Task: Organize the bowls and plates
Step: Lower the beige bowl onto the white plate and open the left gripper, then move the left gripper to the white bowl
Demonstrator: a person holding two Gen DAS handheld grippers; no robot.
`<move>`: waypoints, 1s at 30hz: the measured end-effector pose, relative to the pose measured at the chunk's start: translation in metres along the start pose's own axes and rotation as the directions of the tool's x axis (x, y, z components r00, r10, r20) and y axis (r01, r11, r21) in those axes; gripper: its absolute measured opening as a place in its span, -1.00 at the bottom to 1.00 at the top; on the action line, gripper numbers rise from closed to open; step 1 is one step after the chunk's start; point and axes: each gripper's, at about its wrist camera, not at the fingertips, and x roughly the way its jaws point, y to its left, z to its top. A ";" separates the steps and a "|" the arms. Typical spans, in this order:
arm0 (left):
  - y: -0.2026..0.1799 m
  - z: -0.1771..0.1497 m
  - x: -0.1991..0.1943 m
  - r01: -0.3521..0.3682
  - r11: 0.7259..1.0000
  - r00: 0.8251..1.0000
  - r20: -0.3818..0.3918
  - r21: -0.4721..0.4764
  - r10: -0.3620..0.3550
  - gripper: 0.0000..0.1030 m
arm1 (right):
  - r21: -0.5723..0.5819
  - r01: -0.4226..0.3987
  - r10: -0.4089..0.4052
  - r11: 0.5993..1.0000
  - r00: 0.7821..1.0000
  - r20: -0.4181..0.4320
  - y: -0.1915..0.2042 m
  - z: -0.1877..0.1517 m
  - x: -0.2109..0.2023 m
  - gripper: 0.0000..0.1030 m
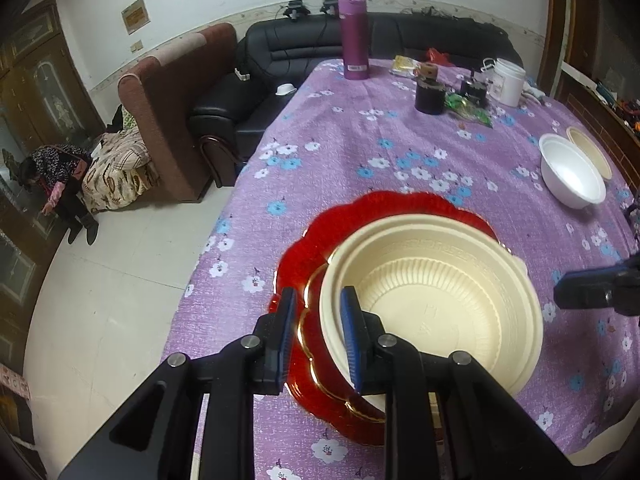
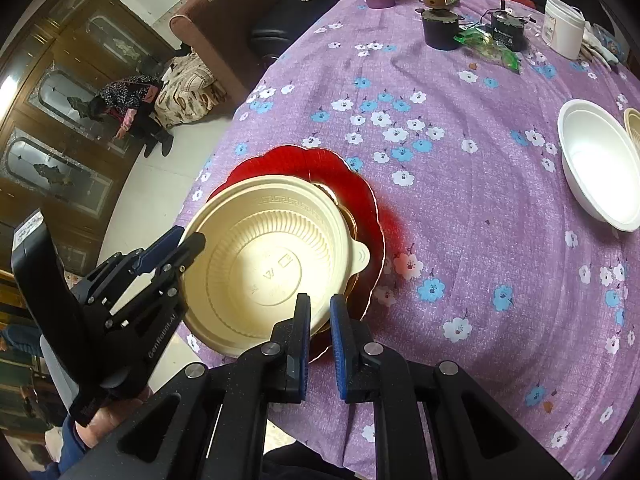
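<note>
The round table under its purple cloth printed with blue and white flowers [image 2: 460, 208] fills most of the room I can see, with pale floor tiles [image 1: 112, 288] off its left edge. On it, towards seven o'clock in the right wrist view, lies the scalloped red plate with a gold rim [image 2: 352, 184], and nested on that the cream ribbed plastic bowl with a small tab handle [image 2: 276, 256], apparently with a second cream bowl beneath it.

The left gripper [image 1: 318, 336] straddles the bowl's near rim, one blue pad inside and one outside; in its own view a gap shows beside the outer pad, so I judge it only loosely on the rim. The right gripper [image 2: 320, 332] has its jaws drawn almost together at the bowl's six o'clock edge, and the cream rim runs in behind its left finger; it looks pinched there, though I cannot see the contact itself.

The risk, as I read it, is that thin plastic flexes: if one hand lifts ahead of the other, the bowl could twist out of the looser left hold or drag the red plate along. That plate sits close to the table's left edge, so a sideways tug could send it to the tiles.

A plain white bowl [image 2: 600, 168] and another cream one [image 2: 634, 128] sit well apart at three o'clock, with bare cloth between. The purple flask [image 1: 353, 36], jars and wrappers crowd twelve o'clock, well out of the way.
</note>
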 end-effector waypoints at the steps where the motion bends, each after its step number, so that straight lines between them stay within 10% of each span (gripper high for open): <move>1: 0.001 0.001 -0.001 -0.001 1.000 1.000 0.003 -0.003 0.001 -0.58 | 0.004 -0.001 0.001 1.000 1.000 0.001 -0.001 -0.001 -0.001 -0.77; 14: -0.041 0.028 -0.034 0.052 0.996 0.995 0.077 0.067 -0.057 -0.32 | 0.045 0.067 -0.070 0.997 0.995 0.075 -0.032 -0.011 -0.032 -0.77; 30: -0.158 0.050 -0.034 0.163 0.947 0.981 0.060 0.277 -0.186 -0.21 | 0.083 0.358 -0.367 0.930 0.909 0.199 -0.109 -0.038 -0.077 -0.78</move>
